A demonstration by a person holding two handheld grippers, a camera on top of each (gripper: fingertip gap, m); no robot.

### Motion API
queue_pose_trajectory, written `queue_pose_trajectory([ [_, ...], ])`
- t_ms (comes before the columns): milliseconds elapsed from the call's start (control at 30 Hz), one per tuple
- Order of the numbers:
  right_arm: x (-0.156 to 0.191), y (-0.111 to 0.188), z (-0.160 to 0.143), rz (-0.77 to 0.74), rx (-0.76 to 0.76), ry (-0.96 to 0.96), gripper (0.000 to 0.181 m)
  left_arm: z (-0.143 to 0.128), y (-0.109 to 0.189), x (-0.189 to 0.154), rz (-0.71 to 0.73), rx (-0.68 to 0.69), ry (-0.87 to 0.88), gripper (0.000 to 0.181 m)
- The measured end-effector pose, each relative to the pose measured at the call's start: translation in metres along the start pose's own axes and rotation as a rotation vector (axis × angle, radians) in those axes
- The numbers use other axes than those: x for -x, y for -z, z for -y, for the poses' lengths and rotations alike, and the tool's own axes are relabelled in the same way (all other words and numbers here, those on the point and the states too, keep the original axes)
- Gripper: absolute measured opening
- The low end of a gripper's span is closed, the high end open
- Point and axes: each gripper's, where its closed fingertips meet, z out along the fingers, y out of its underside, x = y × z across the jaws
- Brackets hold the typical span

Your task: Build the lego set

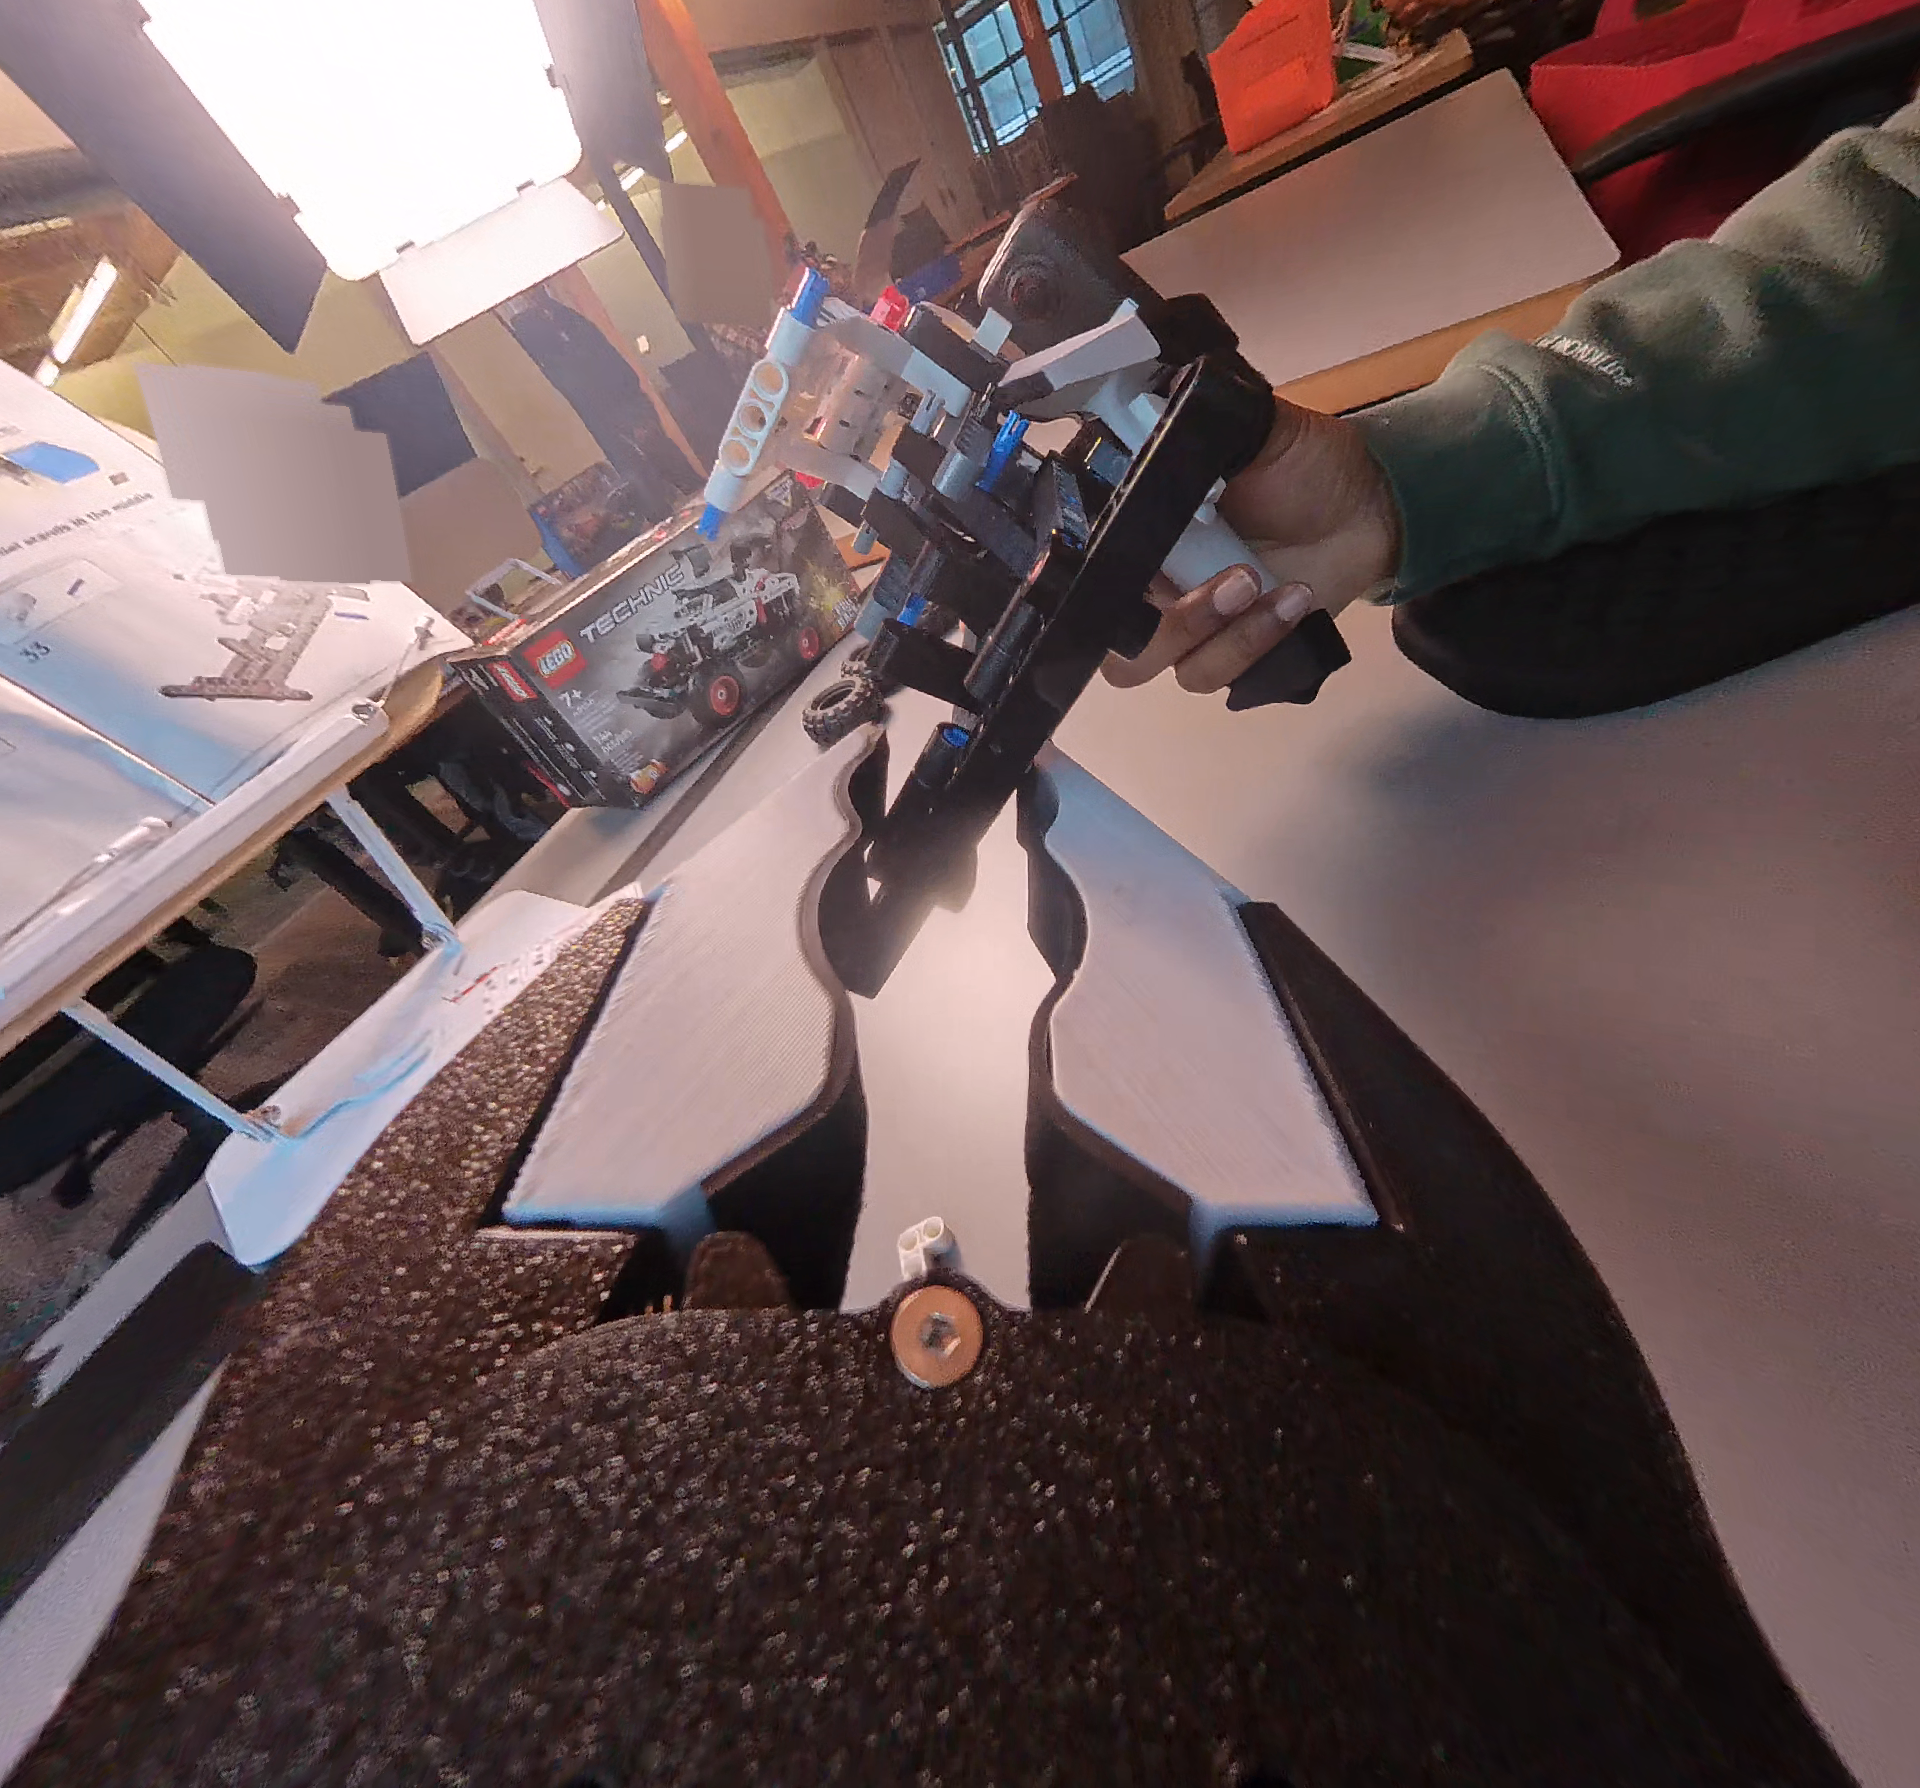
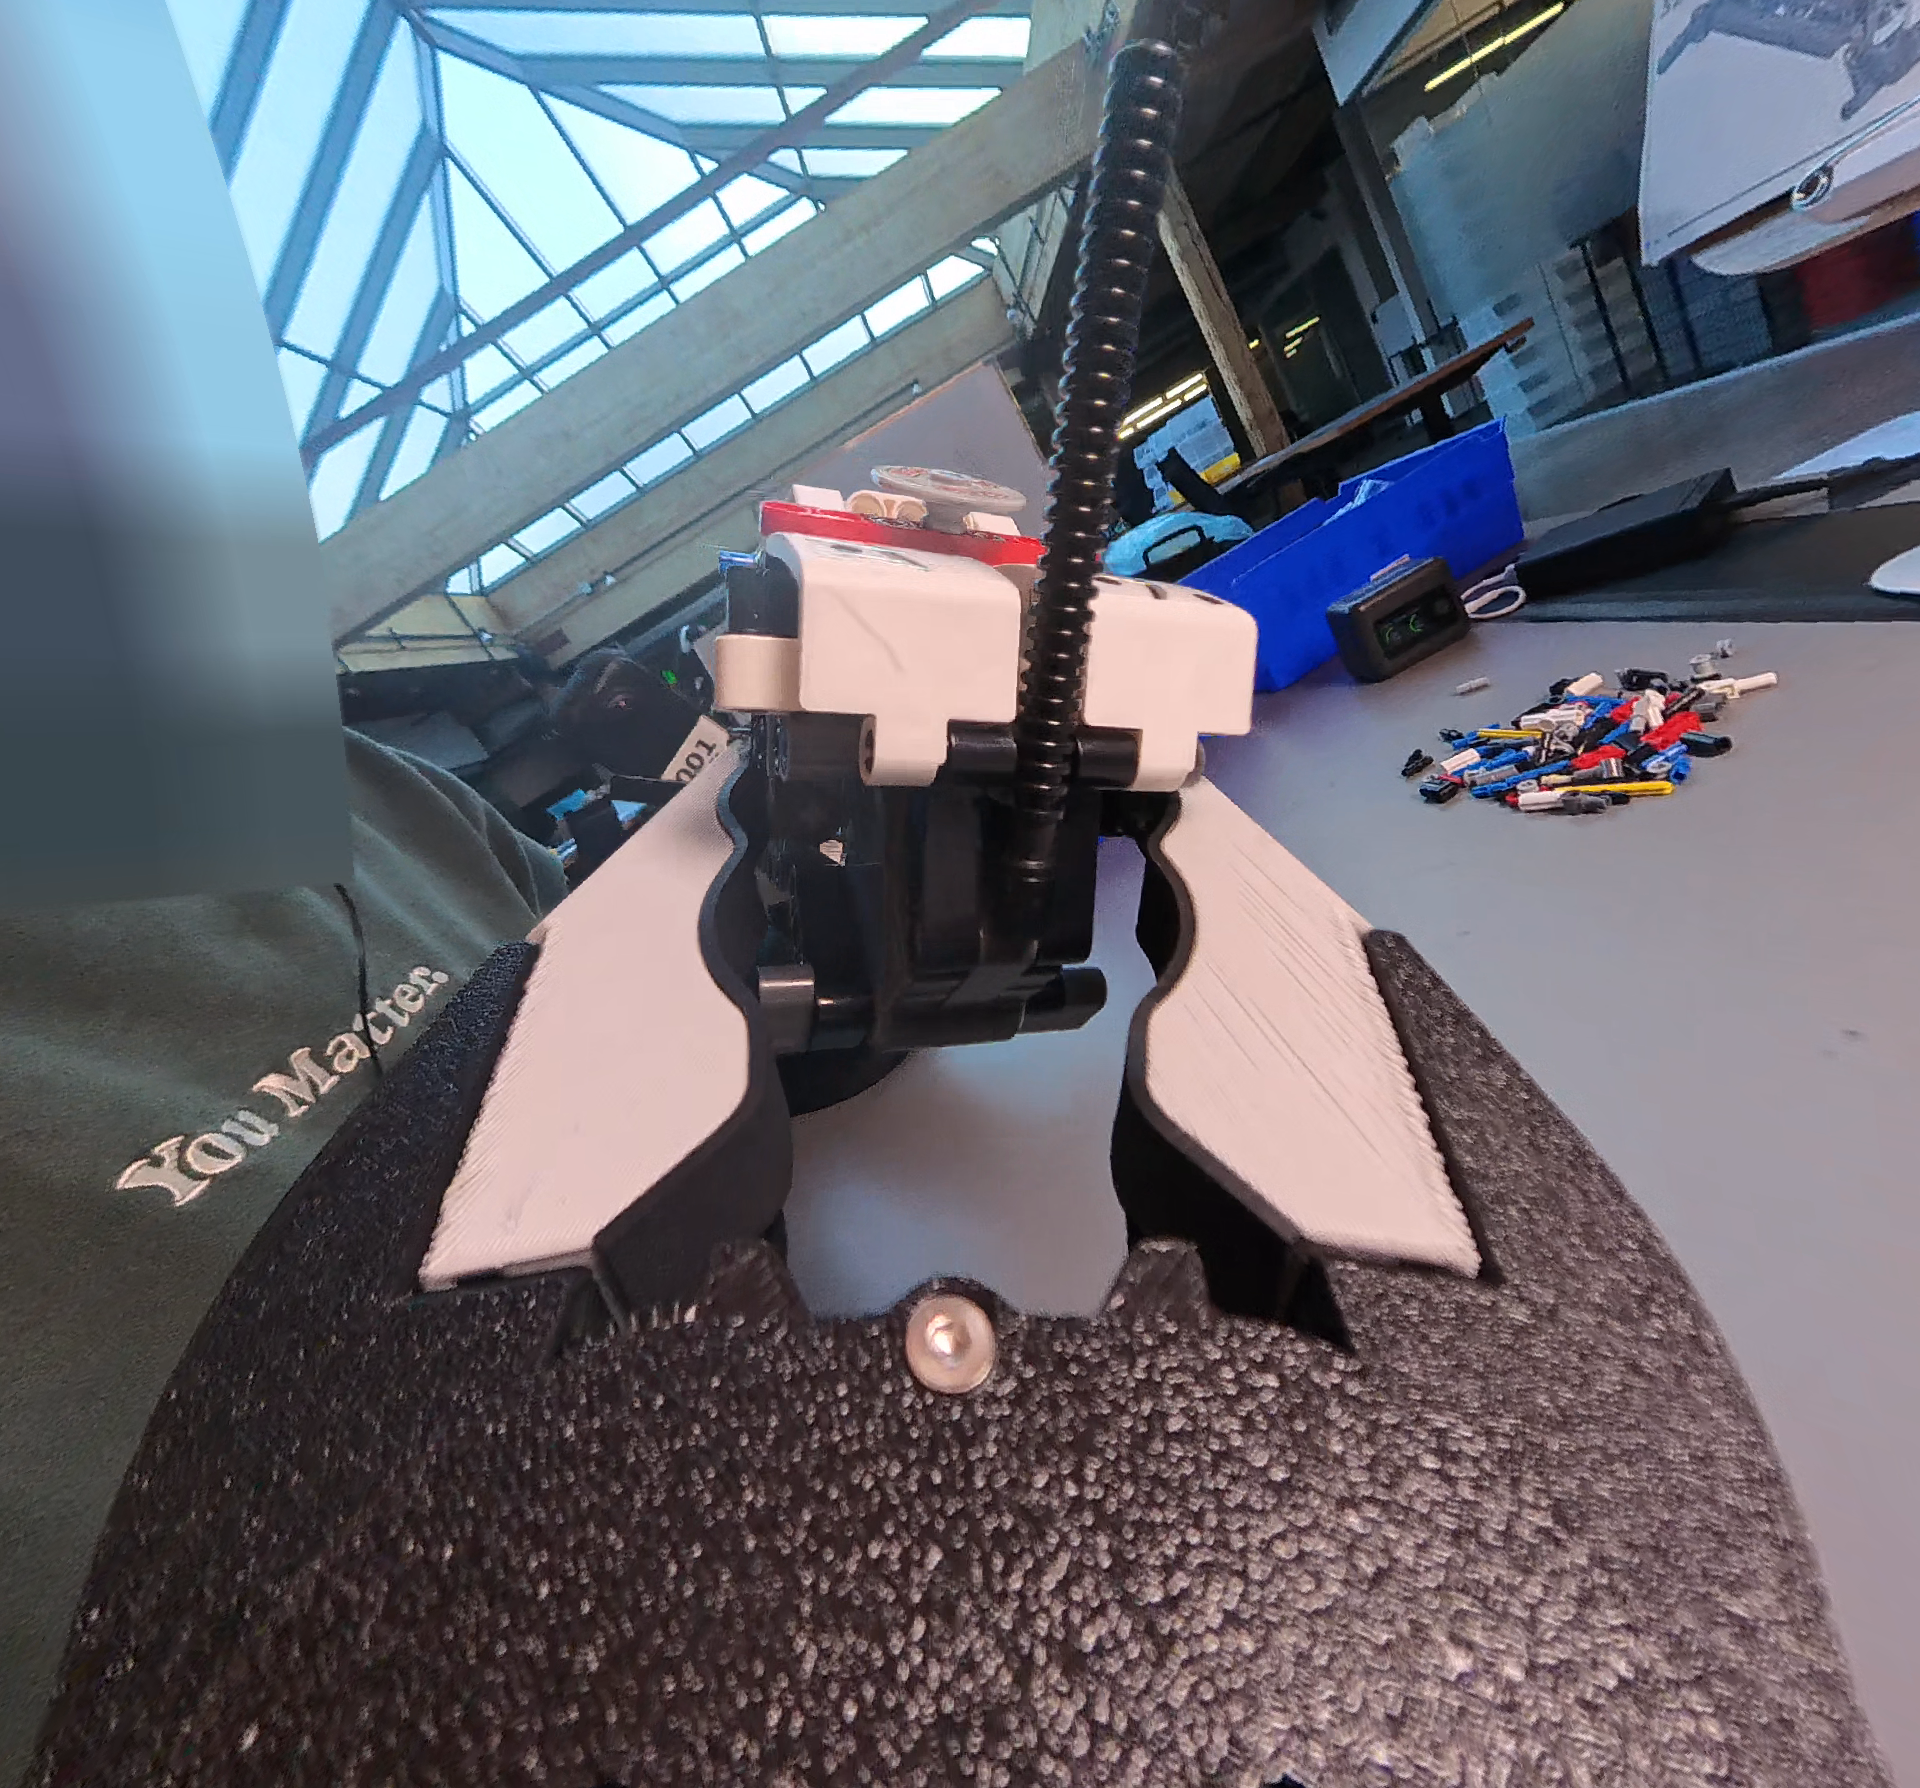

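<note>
My right gripper (image 2: 940,907) is shut on the half-built white, black and red Lego model (image 2: 977,658), holding it above the grey table (image 2: 1558,1063). A black ribbed hose (image 2: 1091,408) rises from the model. In the left wrist view a hand (image 1: 1288,533) holds this gripper with the model (image 1: 883,429) tilted in the air. My left gripper (image 1: 940,865) has its jaws narrow around a long black part (image 1: 914,855) at the model's lower end; the part touches the left finger (image 1: 727,990).
The Lego box (image 1: 665,658) and a loose black tyre (image 1: 836,715) lie beyond the model. An instruction booklet (image 1: 208,595) stands at the left. A pile of loose pieces (image 2: 1579,741), a blue bin (image 2: 1382,554) and a small black device (image 2: 1397,632) sit at the right. The gap from one gripper's tips to the other's is roughly 10 centimeters.
</note>
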Motion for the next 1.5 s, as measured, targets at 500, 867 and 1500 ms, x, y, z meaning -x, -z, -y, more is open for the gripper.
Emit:
queue_pose_trajectory([
  [500,-0.015,0.004,-0.020,-0.088,0.154,-0.075,0.077,-0.038,-0.001,0.003,-0.224,-0.002,0.407,0.024],
  [867,-0.011,0.003,-0.024,-0.073,0.182,-0.100,0.086,-0.040,0.002,0.007,-0.284,-0.038,0.524,0.022],
  [1500,-0.017,0.002,-0.024,-0.154,0.171,-0.004,0.049,-0.030,0.009,0.007,-0.363,-0.109,0.634,0.014],
])
